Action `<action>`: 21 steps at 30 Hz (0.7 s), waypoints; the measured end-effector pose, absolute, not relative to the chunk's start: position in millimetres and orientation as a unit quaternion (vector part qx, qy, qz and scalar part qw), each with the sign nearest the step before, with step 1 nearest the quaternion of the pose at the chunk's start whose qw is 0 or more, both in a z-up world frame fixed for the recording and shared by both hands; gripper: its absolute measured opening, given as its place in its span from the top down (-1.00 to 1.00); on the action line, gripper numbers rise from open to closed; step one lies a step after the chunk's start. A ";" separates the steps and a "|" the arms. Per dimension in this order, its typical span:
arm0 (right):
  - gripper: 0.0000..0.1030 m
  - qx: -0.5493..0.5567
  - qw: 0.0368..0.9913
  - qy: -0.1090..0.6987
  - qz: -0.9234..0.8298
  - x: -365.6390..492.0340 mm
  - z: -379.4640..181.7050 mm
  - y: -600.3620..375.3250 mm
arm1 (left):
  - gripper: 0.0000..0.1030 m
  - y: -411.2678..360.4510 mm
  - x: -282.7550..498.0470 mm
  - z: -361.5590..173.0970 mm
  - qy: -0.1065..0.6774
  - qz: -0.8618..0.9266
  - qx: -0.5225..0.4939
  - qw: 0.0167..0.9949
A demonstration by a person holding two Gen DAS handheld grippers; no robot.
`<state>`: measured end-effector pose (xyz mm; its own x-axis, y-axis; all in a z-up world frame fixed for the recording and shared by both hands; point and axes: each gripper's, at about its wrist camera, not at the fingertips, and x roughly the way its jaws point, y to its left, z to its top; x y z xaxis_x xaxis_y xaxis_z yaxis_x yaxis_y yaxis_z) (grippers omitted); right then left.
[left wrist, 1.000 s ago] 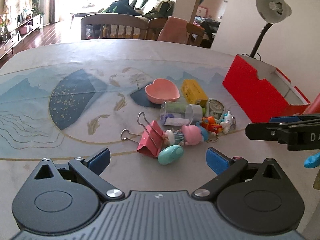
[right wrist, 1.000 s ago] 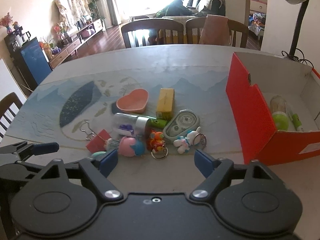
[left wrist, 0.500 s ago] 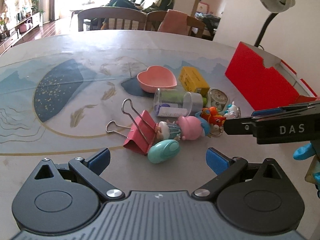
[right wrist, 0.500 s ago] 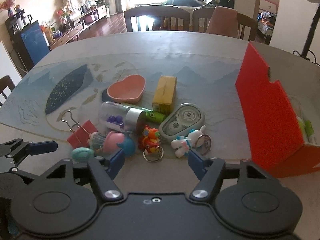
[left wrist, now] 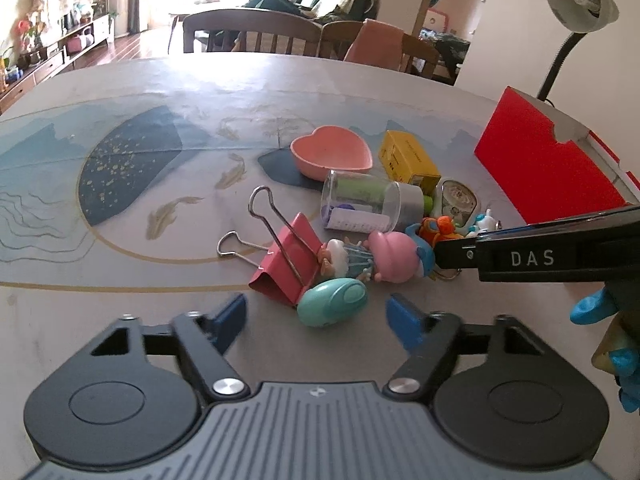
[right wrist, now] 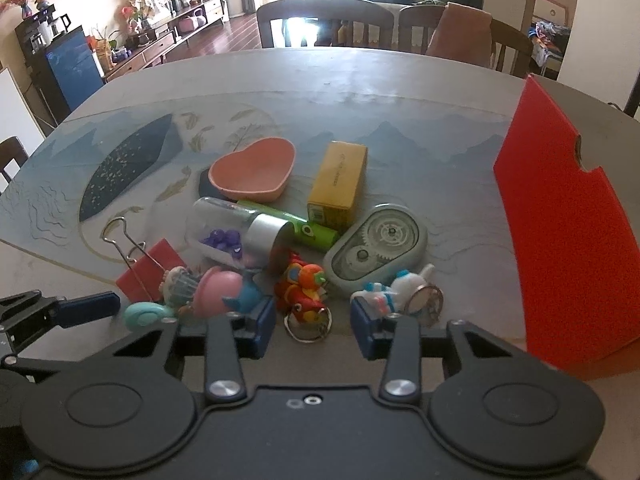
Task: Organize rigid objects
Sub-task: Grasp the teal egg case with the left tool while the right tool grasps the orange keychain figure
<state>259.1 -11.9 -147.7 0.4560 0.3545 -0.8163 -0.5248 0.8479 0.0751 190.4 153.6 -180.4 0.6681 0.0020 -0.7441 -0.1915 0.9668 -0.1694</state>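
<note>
A pile of small objects lies on the table: a pink heart dish (right wrist: pixel 253 170), a yellow box (right wrist: pixel 338 184), a clear jar (right wrist: pixel 236 232) on its side, a green tube (right wrist: pixel 296 226), a gear-patterned case (right wrist: pixel 376 248), a red binder clip (left wrist: pixel 286 262), a pink figurine (left wrist: pixel 376 258), a teal oval (left wrist: pixel 332 302), an orange keychain toy (right wrist: pixel 302 288) and a white keychain toy (right wrist: pixel 400 292). My right gripper (right wrist: pixel 313 320) is open, its jaws either side of the orange toy's ring. My left gripper (left wrist: pixel 316 320) is open just before the teal oval.
A red open box (right wrist: pixel 560 232) stands at the right of the pile. A desk lamp (left wrist: pixel 576 12) rises behind it. Chairs (right wrist: pixel 320 20) line the table's far edge. The patterned table mat (left wrist: pixel 132 160) stretches to the left.
Both grippers have moved forward and down toward the pile. The right gripper's jaws now reach the orange toy's ring and stand narrower than before. No object has been lifted.
</note>
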 end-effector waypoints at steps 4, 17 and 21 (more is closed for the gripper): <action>0.26 -0.103 0.848 0.449 0.261 260.9 -148.3 -8.9 | -0.22 150.3 190.7 -178.9 0.406 0.060 -0.121 0.904; 0.64 -0.116 0.853 0.431 0.272 252.7 -144.8 -4.8 | 0.27 145.2 193.6 -175.3 0.424 0.073 -0.130 0.893; 0.65 -0.107 0.857 0.425 0.272 246.7 -137.9 -9.3 | 0.27 148.9 187.5 -174.6 0.426 0.077 -0.137 0.891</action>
<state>246.7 -9.3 -137.9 0.4913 0.3761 -0.7856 -0.5571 0.8290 0.0485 187.5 148.9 -174.6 0.6249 0.0212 -0.7804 -0.2540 0.9507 -0.1777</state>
